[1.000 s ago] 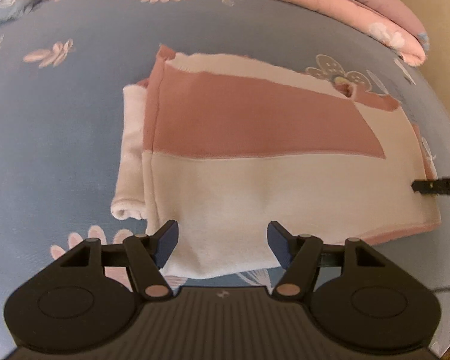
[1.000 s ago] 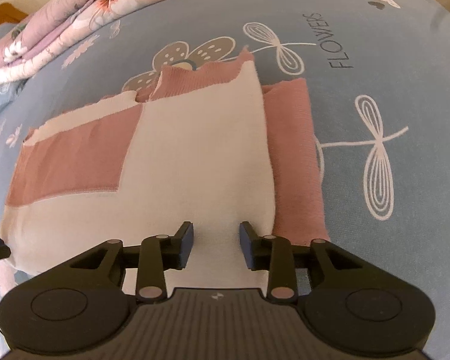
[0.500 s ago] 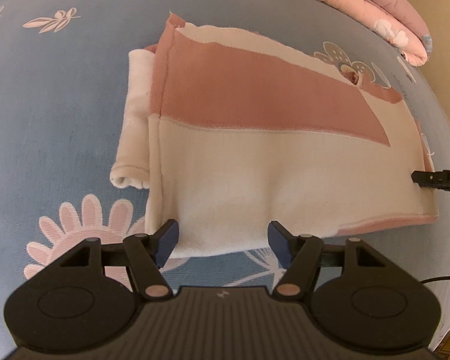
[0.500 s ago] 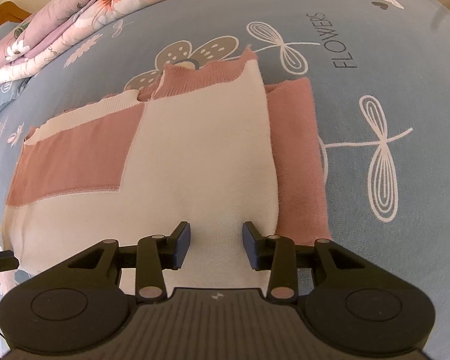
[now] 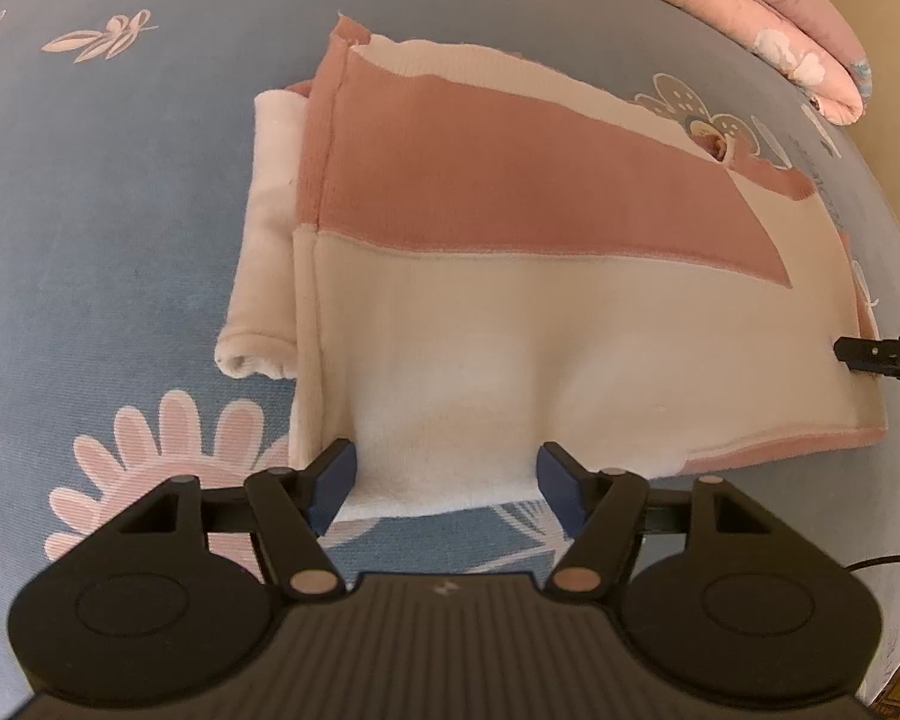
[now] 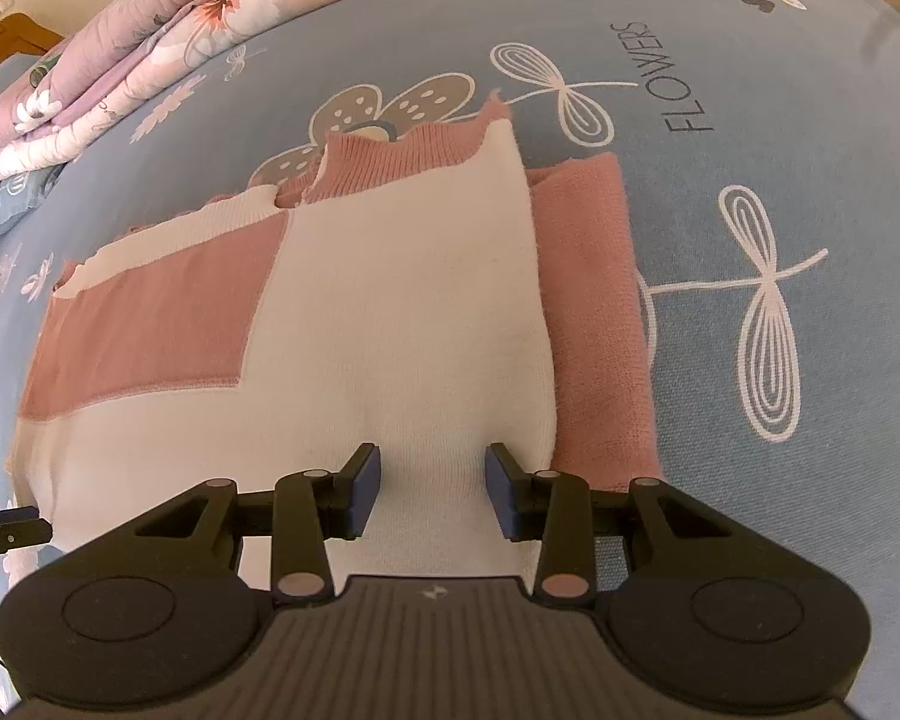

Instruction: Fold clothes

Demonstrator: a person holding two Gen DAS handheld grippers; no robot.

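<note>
**Folded sweater on the flowered bed, both tongs spread at its near hem**

A blue bedsheet (image 6: 810, 120) printed with flowers, dragonflies and the word FLOWERS covers the bed. A folded pink and lilac quilt (image 6: 150, 48) lies along its far edge, with a cream wall behind it. In the left wrist view the sheet drops away at the right, where a thin black cable (image 5: 888, 561) trails.

The pink-and-cream sweater (image 6: 402, 312) lies flat mid-bed, sleeves tucked in: a pink one (image 6: 594, 324) along its right side, a cream one (image 5: 264, 240) along its left. Bare sheet surrounds it on all sides.

The left tongs (image 5: 447, 477) stand wide apart over the near hem, gripping nothing. The right tongs (image 6: 433, 489) are parted more narrowly over cream fabric, also holding nothing. The tip of the right tool (image 5: 882, 357) shows at the sweater's right edge.
</note>
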